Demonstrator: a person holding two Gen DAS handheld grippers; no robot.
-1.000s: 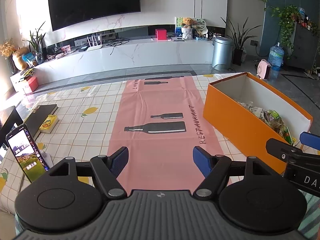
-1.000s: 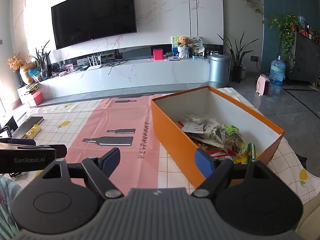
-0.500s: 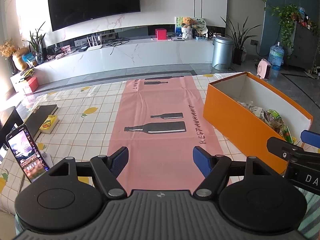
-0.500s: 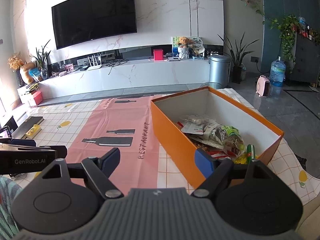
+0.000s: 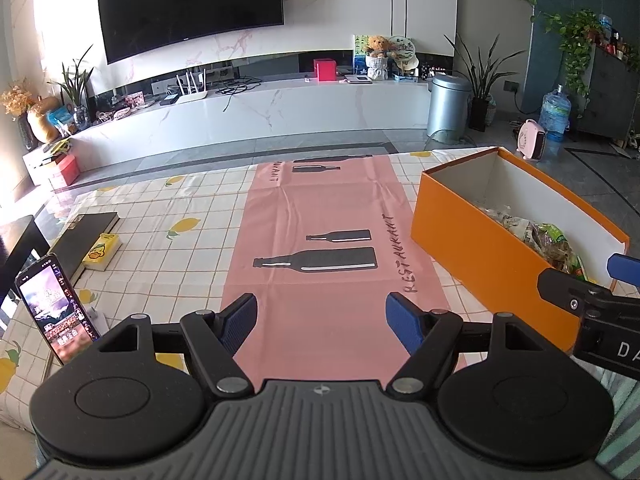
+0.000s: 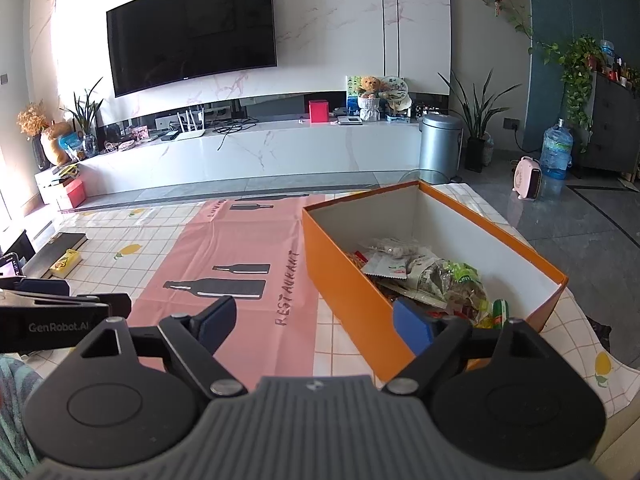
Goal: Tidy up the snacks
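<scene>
Nothing on the table has moved; only the right gripper (image 6: 314, 322) has just been opening a little more, with nothing between its blue pads. It hangs over the near wall of the orange box (image 6: 348, 280), with the snacks (image 6: 432, 276) inside at two o'clock. Left gripper (image 5: 322, 322) stands wide open and empty over the pink runner (image 5: 332, 208), the box at its two o'clock.

Snacks (image 5: 548, 240) half-hidden behind orange box (image 5: 480, 248) wall, labels unreadable — phone (image 5: 56, 308) screen text too small
</scene>
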